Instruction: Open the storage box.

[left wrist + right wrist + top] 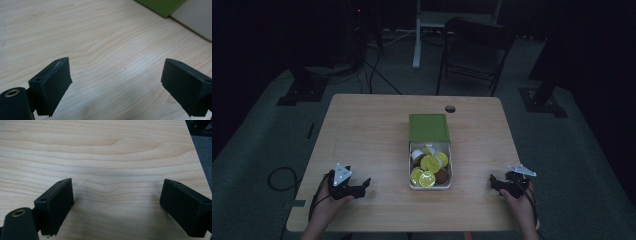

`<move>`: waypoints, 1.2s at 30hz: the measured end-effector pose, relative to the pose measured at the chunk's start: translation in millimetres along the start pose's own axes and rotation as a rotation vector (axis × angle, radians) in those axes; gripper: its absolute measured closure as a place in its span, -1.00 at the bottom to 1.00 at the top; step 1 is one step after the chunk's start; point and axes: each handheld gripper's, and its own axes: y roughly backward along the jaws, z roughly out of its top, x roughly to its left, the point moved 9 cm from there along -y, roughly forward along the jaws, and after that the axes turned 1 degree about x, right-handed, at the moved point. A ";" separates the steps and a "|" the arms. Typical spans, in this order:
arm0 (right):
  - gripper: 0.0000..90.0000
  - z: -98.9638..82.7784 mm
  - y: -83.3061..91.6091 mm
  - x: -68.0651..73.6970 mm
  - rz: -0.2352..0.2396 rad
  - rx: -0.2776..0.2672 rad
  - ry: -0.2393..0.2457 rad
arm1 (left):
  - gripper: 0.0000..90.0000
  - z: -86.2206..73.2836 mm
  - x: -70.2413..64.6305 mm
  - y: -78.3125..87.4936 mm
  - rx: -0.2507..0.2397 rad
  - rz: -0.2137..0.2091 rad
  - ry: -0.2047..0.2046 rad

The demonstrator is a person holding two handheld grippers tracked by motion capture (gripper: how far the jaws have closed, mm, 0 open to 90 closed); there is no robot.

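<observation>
A light wooden table (pixel 372 130) with rounded corners is seen from above in a dim room. Near its middle, a small white box (pixel 450 165) is placed, and its green lid (pixel 428 127) is folded back, away from the person. The box is filled with small round cups with shiny yellow tops (pixel 430 163); one brown cup (pixel 442 176) is seen at the near right corner of the box.

The left black tool (pixel 366 183) is held in the left hand (pixel 329 205) near the front left part of the table, well apart from the box. It is pointed toward the box. In the left gripper view, its jaws are spread wide and nothing is held between them; bare wood is seen in the gap. A corner of the green lid (pixel 162 6) and a bit of the white box (pixel 195 17) are seen at the top right of that view.

The right black tool (pixel 493 184) is held in the right hand (pixel 522 207) near the front right edge of the table, also apart from the box. In the right gripper view, its jaws are spread wide too, with bare wood between them, and the table edge is seen at the right.

A dark folding chair (pixel 477 50) is seen on the floor behind the table. A small round hole (pixel 450 108) is seen in the table top, just behind the lid.
</observation>
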 end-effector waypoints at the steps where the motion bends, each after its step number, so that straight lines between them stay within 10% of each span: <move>1: -0.75 0.0 0.0 0.0 0.000 0.000 0.000 | -0.79 -1.8 2.6 0.9 0.008 0.006 0.005; 18: -0.75 0.0 0.0 0.0 0.001 0.001 0.000 | -0.79 -23.8 35.5 4.4 0.100 0.149 0.061; 36: -0.75 1.3 -1.3 7.2 0.038 0.001 0.039 | -0.80 -32.9 40.9 -0.4 0.189 0.142 0.096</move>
